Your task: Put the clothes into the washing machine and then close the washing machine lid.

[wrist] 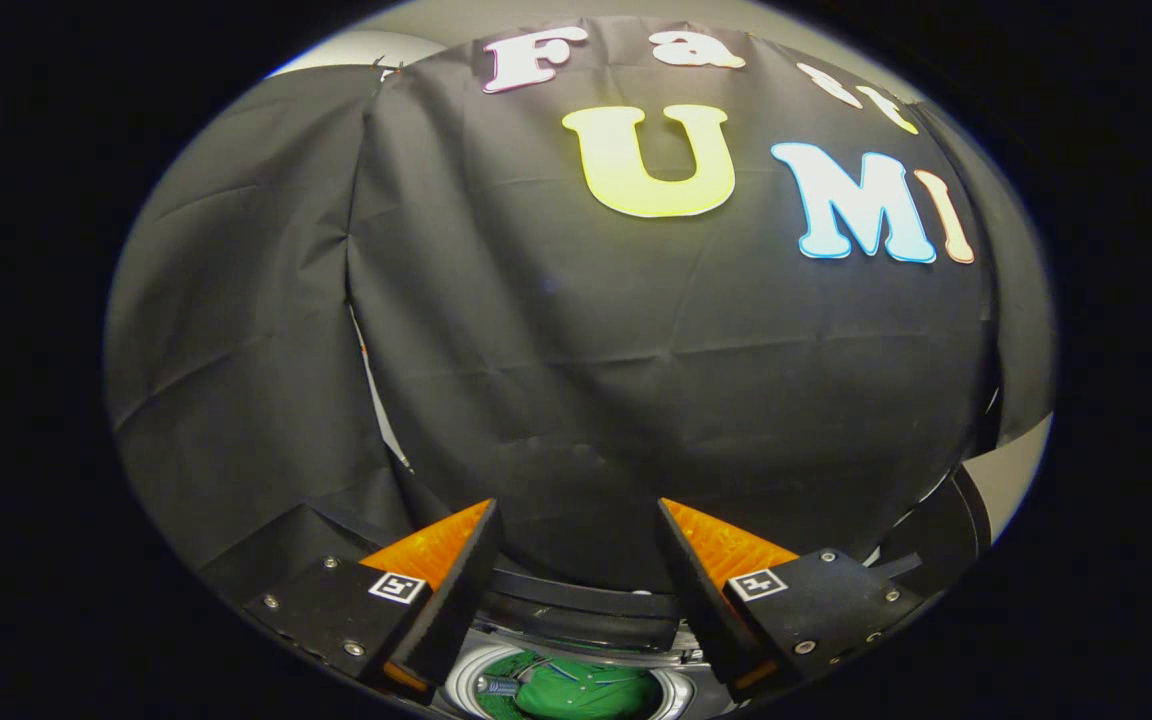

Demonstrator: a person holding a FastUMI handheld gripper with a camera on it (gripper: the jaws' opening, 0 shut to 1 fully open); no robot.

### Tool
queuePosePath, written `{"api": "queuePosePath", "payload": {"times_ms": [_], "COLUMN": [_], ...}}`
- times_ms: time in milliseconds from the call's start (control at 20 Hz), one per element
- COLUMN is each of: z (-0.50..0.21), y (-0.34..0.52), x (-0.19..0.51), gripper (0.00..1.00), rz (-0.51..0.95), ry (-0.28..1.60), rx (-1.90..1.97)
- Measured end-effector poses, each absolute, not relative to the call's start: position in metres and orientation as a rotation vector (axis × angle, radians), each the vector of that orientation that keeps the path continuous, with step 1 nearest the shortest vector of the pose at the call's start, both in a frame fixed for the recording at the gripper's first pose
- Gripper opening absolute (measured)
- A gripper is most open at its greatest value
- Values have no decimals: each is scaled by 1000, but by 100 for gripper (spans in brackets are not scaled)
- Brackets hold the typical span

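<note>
In the gripper view, the gripper point(576, 520) is held high and about level, pointing at the black cloth wall point(636, 380) that hangs straight ahead at twelve o'clock. Its two fingers point(456, 590) stand wide apart with nothing between them, neither one touching anything. Below the fingers, toward six o'clock, sits the washing machine point(576, 625), seen from above with its round drum opening uncovered. Green clothes point(586, 692) lie inside the drum, well below the fingertips and between them as seen from here. A dark curved rim of the machine runs across just behind the opening. Whether that dark band is the raised lid cannot be told.
</note>
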State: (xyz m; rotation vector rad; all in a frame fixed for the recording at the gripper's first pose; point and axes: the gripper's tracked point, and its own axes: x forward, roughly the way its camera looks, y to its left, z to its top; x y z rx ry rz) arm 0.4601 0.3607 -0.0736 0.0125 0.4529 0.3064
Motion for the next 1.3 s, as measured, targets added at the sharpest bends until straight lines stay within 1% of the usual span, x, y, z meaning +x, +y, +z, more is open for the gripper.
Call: {"api": "queuePosePath", "payload": {"times_ms": [500,1050,1300], "z": [-76,-113,-126], "y": [361,356,344], "x": [400,323,280], "gripper": [93,92,91], "rz": [354,404,433], "ry": [437,503,491], "rx": [21,-2,-33]}}
